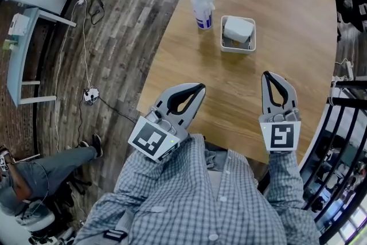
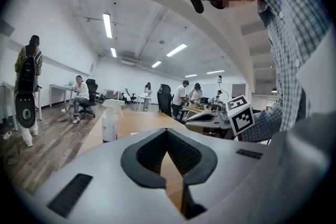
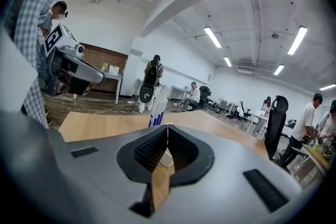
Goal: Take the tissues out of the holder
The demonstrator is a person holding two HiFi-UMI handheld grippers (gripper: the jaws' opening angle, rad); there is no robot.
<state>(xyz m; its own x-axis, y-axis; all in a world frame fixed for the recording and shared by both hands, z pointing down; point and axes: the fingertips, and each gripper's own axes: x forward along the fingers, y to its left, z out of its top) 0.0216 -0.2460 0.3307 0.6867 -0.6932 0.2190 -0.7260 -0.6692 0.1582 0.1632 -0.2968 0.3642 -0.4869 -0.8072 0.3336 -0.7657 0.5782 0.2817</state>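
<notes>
from the head we look steeply down on the table (image 1: pixel 287 37), close below us. our left gripper (image 2: pixel 167 130) camera rides just behind its jaws, facing nearly level across the tabletop; the right gripper (image 3: pixel 167 125) camera does likewise. all three views share the spray bottle (image 1: pixel 202 6), at 12 o'clock from above, and each gripper view catches the other gripper.

left tool (image 2: pixel 167 131): tips together, empty | spray bottle (image 2: pixel 109 124): upright on table (image 2: pixel 137 122)
</notes>
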